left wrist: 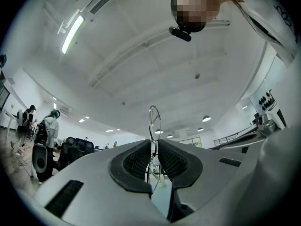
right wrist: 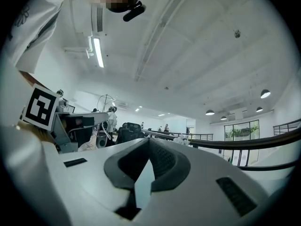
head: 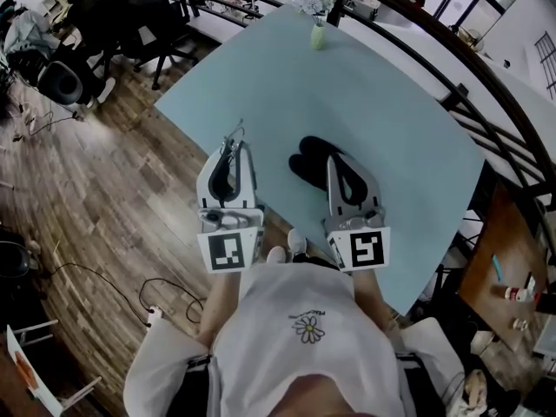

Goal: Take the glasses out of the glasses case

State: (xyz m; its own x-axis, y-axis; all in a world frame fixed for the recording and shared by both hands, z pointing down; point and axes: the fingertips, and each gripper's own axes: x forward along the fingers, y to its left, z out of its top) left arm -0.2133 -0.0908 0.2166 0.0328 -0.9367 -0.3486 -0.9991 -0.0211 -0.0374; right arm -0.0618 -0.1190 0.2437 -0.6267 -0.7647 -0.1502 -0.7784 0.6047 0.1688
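My left gripper (head: 232,152) hangs over the table's near left edge, shut on a pair of thin wire-framed glasses (head: 234,136). In the left gripper view the pads (left wrist: 137,161) pinch the metal frame, and a lens rim (left wrist: 154,119) rises above them. The black glasses case (head: 311,156) lies on the light blue table (head: 382,102), apart from the glasses. My right gripper (head: 335,162) reaches over the case's near right part and hides some of it. Its jaws (right wrist: 148,142) meet at the tips with nothing between them. In the right gripper view, the left gripper (right wrist: 70,126) shows at the left.
A small vase of flowers (head: 318,26) stands at the table's far edge. A dark railing (head: 486,120) runs along the right. Office chairs (head: 130,16) stand on the wooden floor (head: 78,189) at the left. A wooden side table (head: 508,268) with small items is at the right.
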